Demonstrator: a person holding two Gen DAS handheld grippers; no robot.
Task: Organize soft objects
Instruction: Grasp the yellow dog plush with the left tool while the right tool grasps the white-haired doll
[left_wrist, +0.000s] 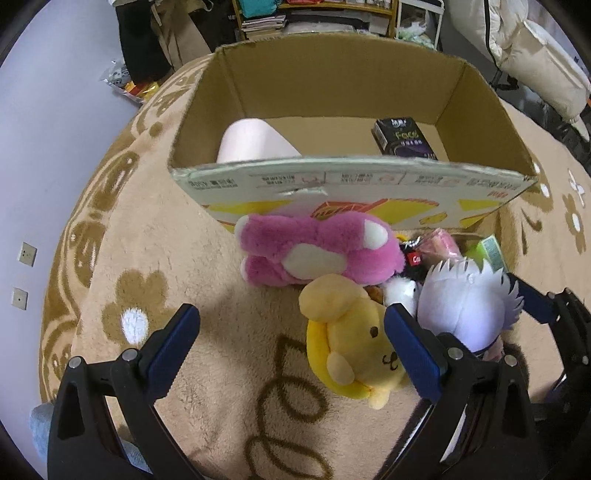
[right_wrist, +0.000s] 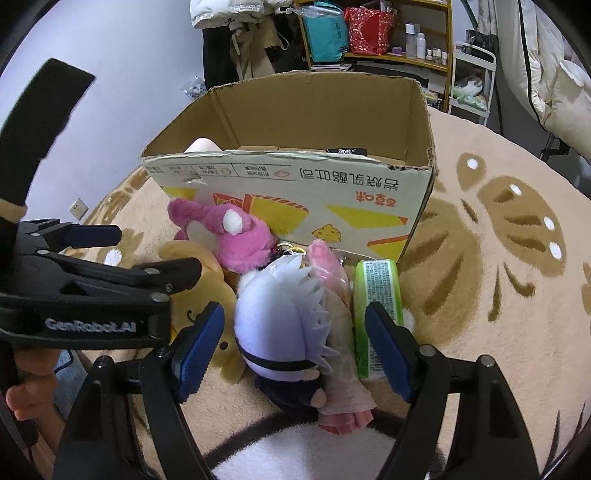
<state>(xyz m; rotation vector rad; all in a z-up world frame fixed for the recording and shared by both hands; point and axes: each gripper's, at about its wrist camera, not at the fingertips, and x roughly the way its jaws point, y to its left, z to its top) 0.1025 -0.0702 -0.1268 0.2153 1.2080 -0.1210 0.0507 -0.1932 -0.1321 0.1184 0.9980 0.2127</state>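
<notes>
A pile of soft toys lies on the beige rug in front of an open cardboard box. A pink plush lies against the box. A yellow dog plush lies nearer. A white-haired doll lies to its right, beside a pink packet and a green packet. My left gripper is open, its fingers either side of the yellow dog. My right gripper is open, astride the doll.
Inside the box are a pale pink roll and a dark packet. Shelves, hanging clothes and a white duvet stand behind. The left gripper's body crosses the right wrist view at left.
</notes>
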